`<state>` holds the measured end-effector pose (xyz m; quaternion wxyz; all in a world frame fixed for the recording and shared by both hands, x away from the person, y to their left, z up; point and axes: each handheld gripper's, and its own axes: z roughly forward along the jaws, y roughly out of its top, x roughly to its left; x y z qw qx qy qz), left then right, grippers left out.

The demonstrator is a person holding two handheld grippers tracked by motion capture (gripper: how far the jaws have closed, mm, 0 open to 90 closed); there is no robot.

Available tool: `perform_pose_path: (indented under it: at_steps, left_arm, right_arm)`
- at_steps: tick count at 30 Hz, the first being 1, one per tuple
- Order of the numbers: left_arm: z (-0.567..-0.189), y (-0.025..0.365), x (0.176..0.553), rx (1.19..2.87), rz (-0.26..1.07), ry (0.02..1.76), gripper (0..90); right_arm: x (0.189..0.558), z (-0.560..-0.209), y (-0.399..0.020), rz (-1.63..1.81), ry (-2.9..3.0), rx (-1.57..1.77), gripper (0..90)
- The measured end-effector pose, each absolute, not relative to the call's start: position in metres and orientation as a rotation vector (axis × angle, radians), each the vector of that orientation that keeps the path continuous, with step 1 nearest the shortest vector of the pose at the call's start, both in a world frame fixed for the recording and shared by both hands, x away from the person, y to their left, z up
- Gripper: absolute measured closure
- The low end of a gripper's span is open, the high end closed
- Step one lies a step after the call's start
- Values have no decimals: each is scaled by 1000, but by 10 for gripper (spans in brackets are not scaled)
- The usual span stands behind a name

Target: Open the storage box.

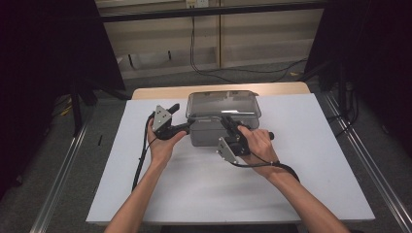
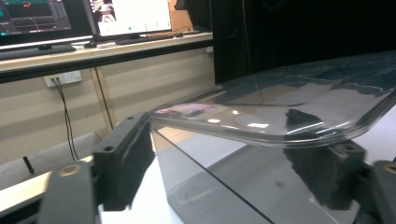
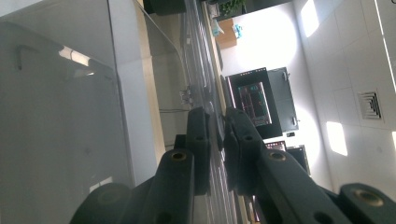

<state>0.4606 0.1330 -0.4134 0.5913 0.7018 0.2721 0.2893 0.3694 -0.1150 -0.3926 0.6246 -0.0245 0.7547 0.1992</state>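
- a clear plastic storage box [image 1: 214,132] stands near the far edge of the white table [image 1: 301,194], about midway between its left and right edges, with its transparent lid [image 1: 223,104] resting on top.
- the right gripper [image 1: 230,127] comes at the box's near side; in the right gripper view its two black jaws are clenched close together on the thin lid rim [image 3: 215,135], so it grasps the lid's near edge.
- the left gripper [image 1: 187,127] reaches the box's left end. in the left gripper view its pads [image 2: 126,163] stand either side of the lid's corner [image 2: 243,123] and the box wall [image 2: 219,186] below, with a gap showing on both sides: released, not yet pressing.
- judged from this, the step in hand is taking hold of the box with one gripper while the other holds the lid, ready to lift it off.
- the next move calls for the left jaws to close firmly on the wall or rim, steadying the body, before the right gripper lifts the near edge.
- risk: if the left grip is loose, the whole box may rise or slide with the lid.
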Motion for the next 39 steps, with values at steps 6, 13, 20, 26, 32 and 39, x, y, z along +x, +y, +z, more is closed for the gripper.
perform_pose_path:
  at_steps: [6, 13, 20, 26, 32, 39]
  left_arm:
    - [-413, 134, 461, 1645, 704, 616, 304]
    - [-409, 135, 462, 1630, 691, 609, 349]
    - [-407, 133, 463, 1629, 690, 597, 388]
    - [-406, 131, 464, 1637, 688, 587, 422]
    - [-406, 128, 463, 1641, 686, 578, 446]
    - [-405, 129, 463, 1652, 693, 567, 485]
  right_arm:
    - [370, -394, -117, 500, 1742, -25, 784]
    - [379, -386, -130, 670, 1769, 115, 488]
    - [387, -382, -154, 824, 1803, 291, 294]
    - [398, -382, -177, 983, 1818, 465, 293]
    - [402, -386, -192, 1052, 1820, 551, 269]
    - [407, -387, -204, 1121, 1820, 620, 268]
